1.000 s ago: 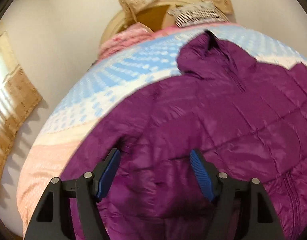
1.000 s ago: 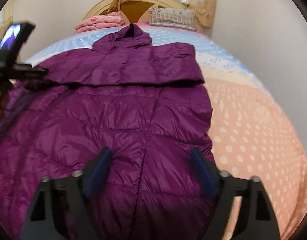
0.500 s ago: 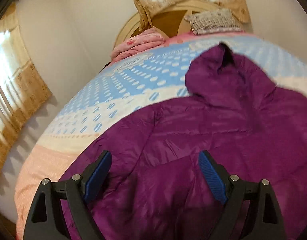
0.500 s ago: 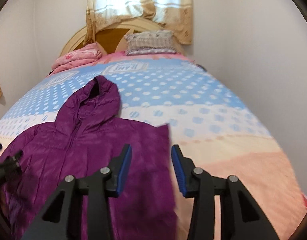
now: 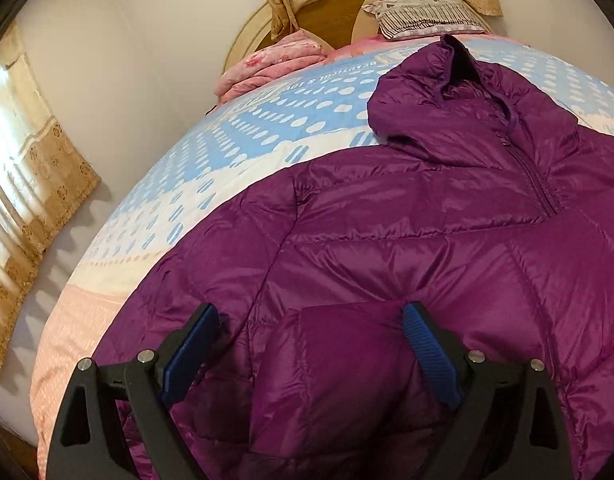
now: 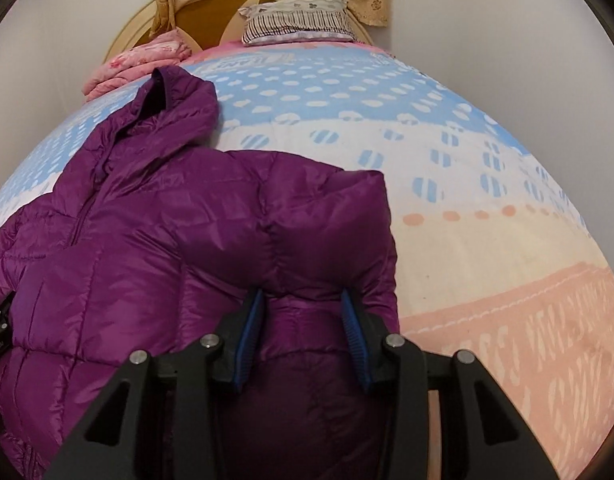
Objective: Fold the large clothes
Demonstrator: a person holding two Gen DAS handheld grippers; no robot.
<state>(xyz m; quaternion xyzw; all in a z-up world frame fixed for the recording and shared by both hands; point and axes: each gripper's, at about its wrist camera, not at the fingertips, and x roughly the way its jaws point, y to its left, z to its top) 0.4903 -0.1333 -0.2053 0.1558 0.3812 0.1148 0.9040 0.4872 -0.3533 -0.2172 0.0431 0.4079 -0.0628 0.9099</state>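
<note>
A purple hooded puffer jacket (image 5: 407, 240) lies face up on the bed, hood toward the headboard. It also fills the left of the right wrist view (image 6: 155, 240). My left gripper (image 5: 307, 344) is wide open, low over the jacket's left side, with a folded purple panel lying between its blue pads. My right gripper (image 6: 303, 320) is partly closed around a bunched fold of the jacket's right edge, which is lifted and folded inward. The pads (image 6: 249, 328) touch the fabric on both sides.
The bed (image 6: 447, 168) has a blue, white and peach dotted cover. A folded pink blanket (image 5: 275, 60) and a striped pillow (image 6: 299, 20) lie by the wooden headboard. Walls stand close on both sides, and a curtain (image 5: 23, 184) hangs at the left.
My right gripper has narrowed onto the jacket's right edge and brought it up and inward. My left gripper stayed open and shifted slightly over the jacket's left side.
</note>
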